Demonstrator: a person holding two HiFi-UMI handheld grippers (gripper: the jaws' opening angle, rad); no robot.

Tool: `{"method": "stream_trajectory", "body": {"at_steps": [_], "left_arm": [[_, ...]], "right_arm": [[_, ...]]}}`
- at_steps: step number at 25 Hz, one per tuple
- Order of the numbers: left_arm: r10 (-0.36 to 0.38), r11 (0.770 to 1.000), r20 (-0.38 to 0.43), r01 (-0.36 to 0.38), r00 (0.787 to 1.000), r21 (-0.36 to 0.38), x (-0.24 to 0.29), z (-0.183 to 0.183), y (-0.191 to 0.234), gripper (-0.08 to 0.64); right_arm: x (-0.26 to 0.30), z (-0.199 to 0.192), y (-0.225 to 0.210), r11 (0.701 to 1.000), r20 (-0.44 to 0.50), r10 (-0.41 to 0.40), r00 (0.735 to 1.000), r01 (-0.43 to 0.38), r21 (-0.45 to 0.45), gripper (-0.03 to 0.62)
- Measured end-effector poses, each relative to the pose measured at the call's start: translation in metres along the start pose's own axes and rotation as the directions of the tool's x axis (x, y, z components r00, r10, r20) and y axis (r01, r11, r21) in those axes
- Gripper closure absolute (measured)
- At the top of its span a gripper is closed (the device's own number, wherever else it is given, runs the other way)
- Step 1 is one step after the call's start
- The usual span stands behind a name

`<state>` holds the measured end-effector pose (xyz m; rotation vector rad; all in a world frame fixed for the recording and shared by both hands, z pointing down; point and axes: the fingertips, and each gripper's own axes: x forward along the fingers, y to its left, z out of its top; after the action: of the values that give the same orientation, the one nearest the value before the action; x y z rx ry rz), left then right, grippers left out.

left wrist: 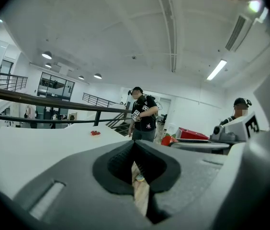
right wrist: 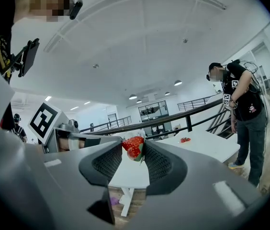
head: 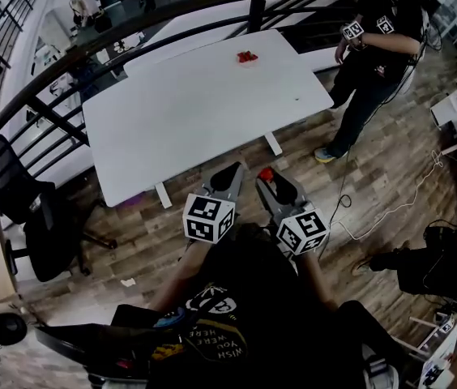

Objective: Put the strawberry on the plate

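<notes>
1. The right tongs [head: 270,181] are clenched on the strawberry [right wrist: 133,146], which sits between the tips of the ribbed pads, in the air over the wooden floor and short of the tabletop [head: 196,112].
2. The left tongs [head: 230,173] are pressed together with nothing between them, just beside the right pair.
3. The step in hand appears to be the carry. It would go best with a level, steady grip that is not squeezed harder, since the fruit is soft and held only at the tips.
4. The plate cannot be made out. A small red cluster [head: 247,57] on the far side of the tabletop probably marks the spot, so the wearer should close in before lowering.
5. The other person [head: 374,47] stands near the tabletop's right corner, so the approach should leave room there.
6. Count: two tongs, one held strawberry, one tabletop, one red cluster whose pieces are too small to count, and one bystander.
</notes>
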<state>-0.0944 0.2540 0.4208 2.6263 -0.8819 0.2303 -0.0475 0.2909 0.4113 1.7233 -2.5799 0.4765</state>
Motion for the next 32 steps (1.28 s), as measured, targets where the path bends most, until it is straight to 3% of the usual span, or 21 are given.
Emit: {"method": "stream_trajectory", "body": {"at_steps": [10, 21, 32], "left_arm": [[-0.011, 0.999, -0.026, 0.01, 1.0, -0.042, 0.022, -0.003, 0.024, 0.56], [-0.024, 1.0, -0.039, 0.023, 0.999, -0.012, 0.104, 0.03, 0.025, 0.56], [0.039, 0.999, -0.055, -0.038, 0.998, 0.009, 0.15, 0.037, 0.036, 0.56]], "right_arm": [[0.035, -0.01, -0.004, 1.0, -0.057, 0.013, 0.998, -0.012, 0.018, 0.442], [0.071, 0.025, -0.071, 0.999, -0.042, 0.046, 0.998, -0.046, 0.012, 0.442], [0.089, 0.027, -0.123, 0.996, -0.048, 0.089, 0.995, -0.087, 0.03, 0.442]]}}
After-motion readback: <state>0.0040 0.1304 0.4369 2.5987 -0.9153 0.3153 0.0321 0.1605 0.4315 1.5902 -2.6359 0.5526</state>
